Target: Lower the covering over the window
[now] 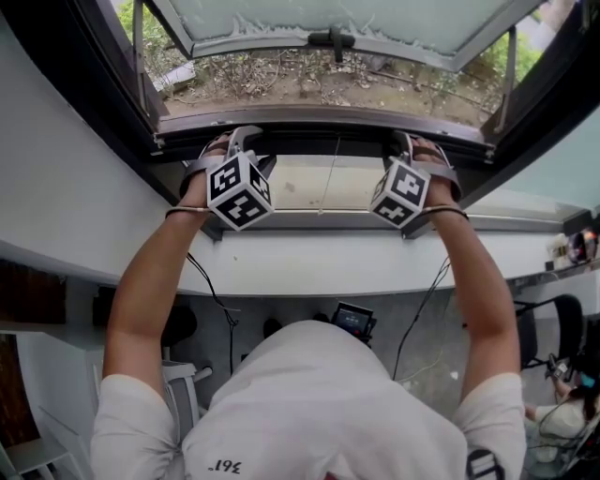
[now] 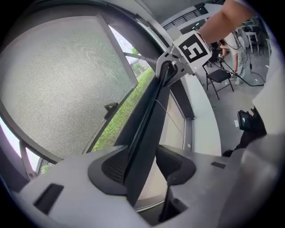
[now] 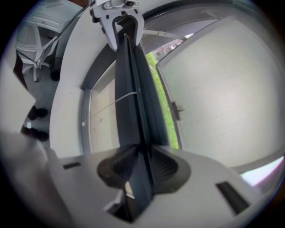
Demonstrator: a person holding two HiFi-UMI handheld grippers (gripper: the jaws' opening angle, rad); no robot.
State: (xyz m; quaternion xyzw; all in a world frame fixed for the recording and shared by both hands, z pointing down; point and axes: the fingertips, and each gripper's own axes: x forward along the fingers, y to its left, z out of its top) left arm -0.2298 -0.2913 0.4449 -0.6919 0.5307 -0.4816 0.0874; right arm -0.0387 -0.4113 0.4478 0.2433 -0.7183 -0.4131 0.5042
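In the head view the dark rail (image 1: 323, 141), which I take to be the covering's lower edge, runs left to right across the upper middle of the frame. It lies just under the open sash (image 1: 328, 19) and above the white sill (image 1: 328, 262). The left gripper (image 1: 236, 139) is on it toward the left end and the right gripper (image 1: 411, 145) toward the right, about equally far from its middle, so neither hand is nearer. A pull down would run toward the bottom of the frame, square to the rail's length. In the left gripper view the rail (image 2: 153, 116) rises from bottom centre to the other claw at upper right. The jaws are closed partway, their pads against its two faces. In the right gripper view the rail (image 3: 131, 89) climbs from bottom centre to top centre, with both pads clamped tight on it.
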